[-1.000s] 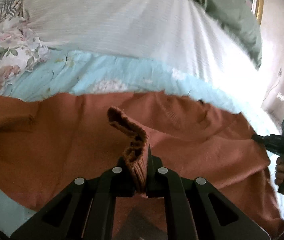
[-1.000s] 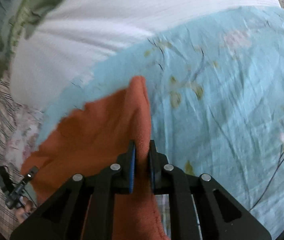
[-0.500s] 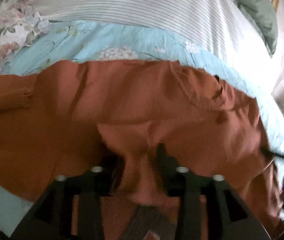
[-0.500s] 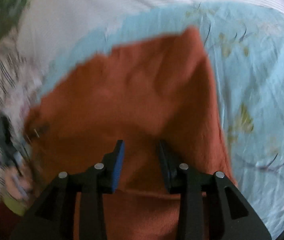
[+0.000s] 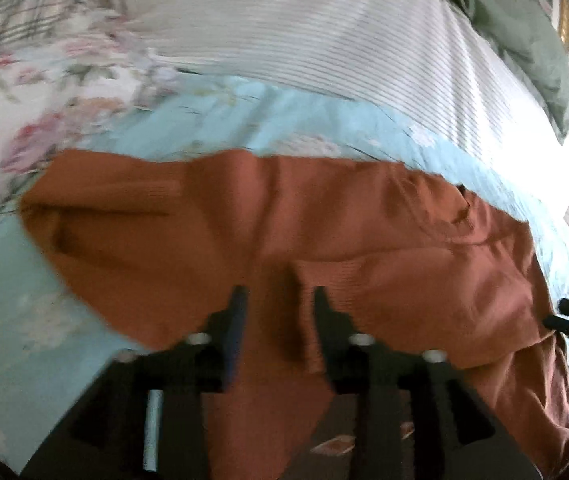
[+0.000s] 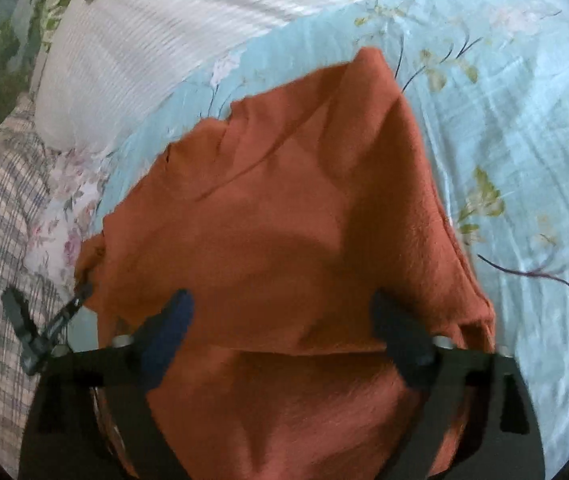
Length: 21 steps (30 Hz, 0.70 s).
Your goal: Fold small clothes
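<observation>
I had both jaws just opening to let the fold drop. My left hand-held gripper (image 5: 280, 304) stood half parted, a ribbed cuff lying loose between its jaws; my right hand-held gripper (image 6: 280, 320) gaped wide over the sweater (image 6: 284, 220), gripping nothing. The sweater lay mid-frame on the blue sheet (image 6: 504, 120) (bed, not worktop). I judged a straight backward retreat best, so no jaw would snag the knit. Bare sheet lay right; the striped pillow (image 5: 324, 40) crowded the top.

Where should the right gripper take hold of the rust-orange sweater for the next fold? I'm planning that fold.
Probably the sweater's far peaked corner, approached from the light blue sheet on its right: there the edge is exposed and bare sheet lies alongside. The right gripper stands open.
</observation>
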Each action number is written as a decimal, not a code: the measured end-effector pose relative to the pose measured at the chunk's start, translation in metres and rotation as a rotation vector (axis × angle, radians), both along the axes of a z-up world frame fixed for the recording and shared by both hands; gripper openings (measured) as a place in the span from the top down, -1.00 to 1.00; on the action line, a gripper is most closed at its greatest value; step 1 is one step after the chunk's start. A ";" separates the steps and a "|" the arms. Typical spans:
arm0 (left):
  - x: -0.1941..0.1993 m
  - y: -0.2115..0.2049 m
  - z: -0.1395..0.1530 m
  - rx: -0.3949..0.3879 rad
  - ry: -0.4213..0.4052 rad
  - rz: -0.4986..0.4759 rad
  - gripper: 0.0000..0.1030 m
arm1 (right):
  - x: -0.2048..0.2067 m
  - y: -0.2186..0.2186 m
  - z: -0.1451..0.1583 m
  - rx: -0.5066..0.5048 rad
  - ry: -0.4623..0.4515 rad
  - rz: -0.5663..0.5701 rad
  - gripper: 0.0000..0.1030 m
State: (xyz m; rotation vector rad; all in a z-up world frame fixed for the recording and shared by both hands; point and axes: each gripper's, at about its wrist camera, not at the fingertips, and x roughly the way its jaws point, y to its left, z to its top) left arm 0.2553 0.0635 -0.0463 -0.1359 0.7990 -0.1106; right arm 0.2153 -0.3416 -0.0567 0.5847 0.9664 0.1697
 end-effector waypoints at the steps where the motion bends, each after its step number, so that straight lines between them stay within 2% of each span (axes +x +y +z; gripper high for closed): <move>1: -0.004 0.009 0.004 0.006 -0.009 0.021 0.04 | -0.004 0.001 0.008 0.032 0.005 -0.024 -1.00; 3: -0.006 0.025 0.009 0.021 -0.016 0.057 -0.19 | -0.010 0.003 0.013 0.127 -0.013 -0.016 -1.00; 4: -0.004 0.034 0.012 0.032 -0.018 0.077 -0.24 | -0.017 0.004 0.014 0.204 -0.042 -0.009 -1.00; 5: -0.002 0.040 0.014 0.043 -0.020 0.092 -0.30 | -0.021 0.005 0.014 0.238 -0.053 -0.010 -1.00; 8: 0.012 0.054 0.017 0.101 -0.015 0.143 -0.54 | -0.031 0.014 0.008 0.297 -0.035 -0.009 -1.00; 11: 0.034 0.055 0.015 0.190 -0.008 0.151 -0.61 | -0.040 0.019 0.000 0.353 -0.026 -0.015 -1.00; 15: 0.072 0.043 -0.001 0.341 0.031 0.130 -0.62 | -0.047 0.027 -0.001 0.390 -0.052 0.003 -1.00; 16: 0.085 0.039 -0.010 0.397 0.050 0.128 -0.62 | -0.047 0.031 0.000 0.387 -0.060 0.009 -1.00; 19: 0.111 0.040 -0.029 0.488 0.092 0.144 -0.58 | -0.051 0.036 0.003 0.358 -0.050 0.021 -1.00; 21: 0.122 0.050 -0.037 0.468 0.108 0.157 -0.02 | -0.050 0.041 0.007 0.296 -0.046 0.016 -1.00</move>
